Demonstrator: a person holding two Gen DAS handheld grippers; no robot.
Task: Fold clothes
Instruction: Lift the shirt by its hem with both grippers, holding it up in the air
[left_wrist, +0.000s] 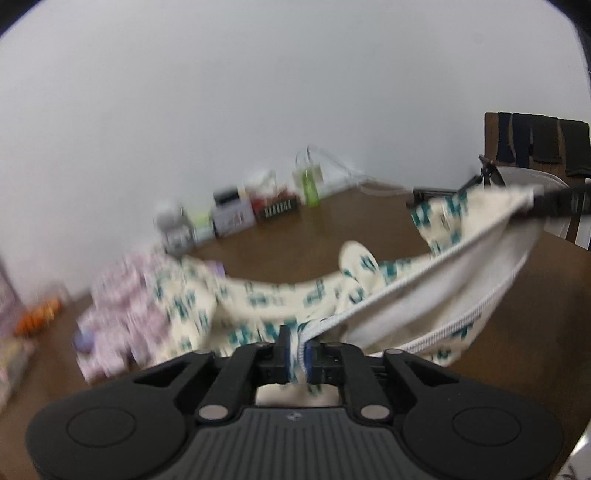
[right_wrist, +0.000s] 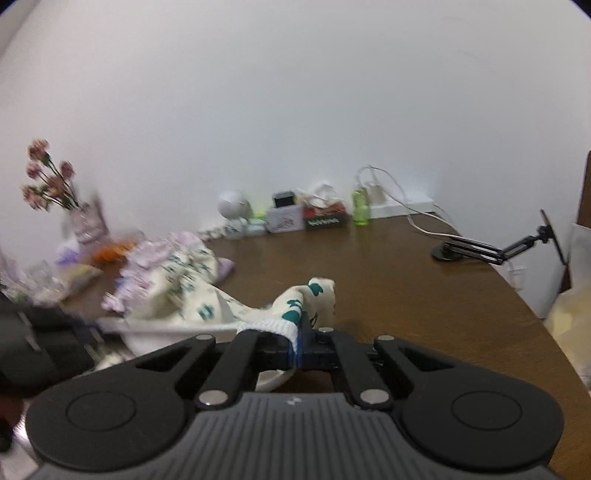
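Observation:
A cream garment with teal prints (left_wrist: 280, 295) and a ribbed white waistband (left_wrist: 436, 266) hangs stretched above the brown table (left_wrist: 351, 221). My left gripper (left_wrist: 298, 350) is shut on one end of the waistband. The right gripper (left_wrist: 554, 206) shows at the far right of the left wrist view, holding the other end. In the right wrist view my right gripper (right_wrist: 297, 347) is shut on the waistband (right_wrist: 269, 326), and the garment (right_wrist: 192, 291) trails left to the table. The left gripper (right_wrist: 48, 343) is a dark blur at the left.
A lilac patterned garment (left_wrist: 125, 295) lies heaped at the left, also in the right wrist view (right_wrist: 155, 254). Small boxes (right_wrist: 284, 218), a green bottle (right_wrist: 360, 206) and cables line the wall. A black phone stand (right_wrist: 476, 251) is at the right, a flower vase (right_wrist: 83, 218) at the left.

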